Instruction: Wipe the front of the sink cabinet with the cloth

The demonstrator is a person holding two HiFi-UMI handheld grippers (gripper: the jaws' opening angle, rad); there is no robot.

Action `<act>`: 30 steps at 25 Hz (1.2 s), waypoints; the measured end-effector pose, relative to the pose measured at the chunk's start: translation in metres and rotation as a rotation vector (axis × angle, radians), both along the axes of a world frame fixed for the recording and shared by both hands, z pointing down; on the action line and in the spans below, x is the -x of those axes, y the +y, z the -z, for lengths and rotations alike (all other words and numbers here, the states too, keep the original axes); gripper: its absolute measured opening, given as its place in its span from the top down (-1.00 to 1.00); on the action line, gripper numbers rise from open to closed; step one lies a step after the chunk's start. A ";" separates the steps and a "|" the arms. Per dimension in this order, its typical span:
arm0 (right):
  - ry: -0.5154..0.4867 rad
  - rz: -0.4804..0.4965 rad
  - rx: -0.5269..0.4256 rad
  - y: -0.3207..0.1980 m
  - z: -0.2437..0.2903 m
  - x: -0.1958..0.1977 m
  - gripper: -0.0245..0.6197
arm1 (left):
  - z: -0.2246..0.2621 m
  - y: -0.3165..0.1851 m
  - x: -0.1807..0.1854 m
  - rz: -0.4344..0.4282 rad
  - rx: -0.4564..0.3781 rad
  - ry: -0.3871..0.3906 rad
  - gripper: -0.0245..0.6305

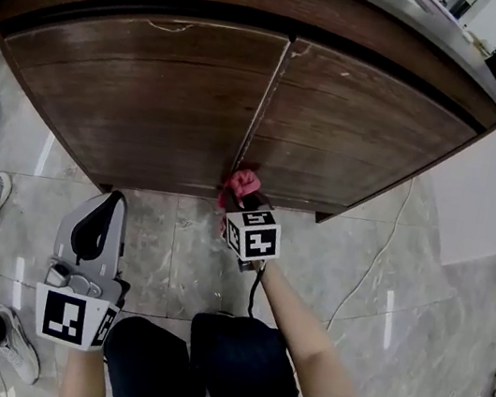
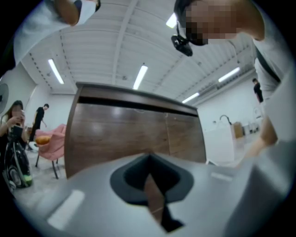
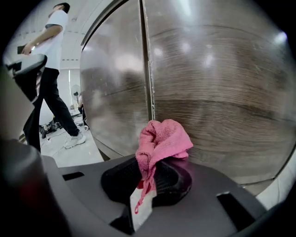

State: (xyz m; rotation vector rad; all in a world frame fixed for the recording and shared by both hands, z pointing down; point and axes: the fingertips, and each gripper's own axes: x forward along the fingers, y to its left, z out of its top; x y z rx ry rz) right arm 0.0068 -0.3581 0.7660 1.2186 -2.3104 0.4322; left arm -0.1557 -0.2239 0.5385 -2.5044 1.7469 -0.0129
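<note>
Low at centre of the head view, by the foot of the sink cabinet (image 1: 151, 100): pink cloth (image 1: 241, 182) bunched in the clenched right gripper (image 1: 237, 197), left gripper (image 1: 112, 205) at lower left, apart from the wood. Mid-frame in the left gripper view, jaws pressed together on nothing, sink cabinet beyond. Lower centre of the right gripper view: jaws clamped on the cloth's tail, soft wad bulging past them; probably light, limp, yielding, best pinched at that gathered tail.
</note>
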 end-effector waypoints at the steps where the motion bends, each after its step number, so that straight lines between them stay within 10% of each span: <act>1: -0.008 -0.003 -0.001 0.002 0.004 -0.001 0.78 | -0.001 -0.003 -0.003 -0.009 0.010 0.010 0.91; 13: -0.014 -0.046 -0.033 0.018 0.093 -0.023 0.77 | 0.063 -0.032 -0.024 -0.047 0.125 0.048 0.91; 30: -0.093 -0.071 -0.097 0.084 0.355 -0.044 0.77 | 0.278 -0.007 -0.048 -0.060 0.167 0.038 0.91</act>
